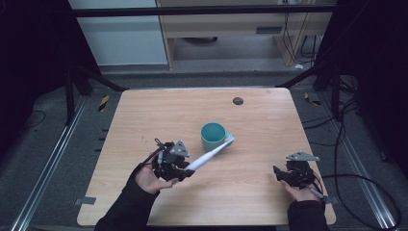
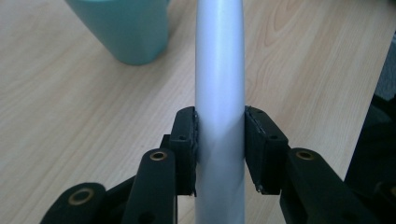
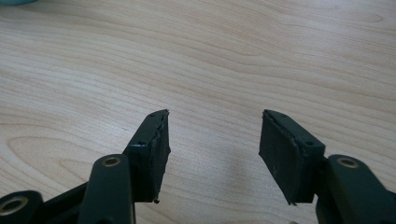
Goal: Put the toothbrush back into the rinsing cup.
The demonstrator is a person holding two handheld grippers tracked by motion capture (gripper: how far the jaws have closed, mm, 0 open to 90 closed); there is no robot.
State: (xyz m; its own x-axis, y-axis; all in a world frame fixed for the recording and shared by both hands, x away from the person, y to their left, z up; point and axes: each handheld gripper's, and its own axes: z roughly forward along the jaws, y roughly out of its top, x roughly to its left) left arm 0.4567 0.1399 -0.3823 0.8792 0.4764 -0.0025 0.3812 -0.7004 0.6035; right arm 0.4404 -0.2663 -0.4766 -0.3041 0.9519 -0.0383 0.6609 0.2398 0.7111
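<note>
So here we've got a person at a light wooden table [image 1: 250, 192] with a gripper in each hand. The left gripper [image 1: 185, 169] is clamped on a white-grey handle [image 1: 204, 158], probably an electric toothbrush, though we can't say for sure because the far end is small and a bit blurry from above. In the left gripper view both pads [image 2: 187, 144] press flat against the sides of the handle [image 2: 219, 93], which runs straight up between them and off the top of the frame.

The handle slants away from the left gripper, up and to its right, and its far tip sits right at the teal cup [image 1: 213, 136] — touching the cup's right side or just beside it, we can't tell which. The cup stands upright, just ahead of the left gripper; in that gripper's own view the cup [image 2: 123, 28] shows ahead and left of the handle, resting on the wood.

The right gripper [image 1: 280, 174] is well off to the right of the cup, held low over the table. Its jaws stand wide apart with nothing between them — just bare wood grain behind the pads [image 3: 156, 149].

There's also a small dark round spot [image 1: 237, 101] on the tabletop far beyond the cup.
</note>
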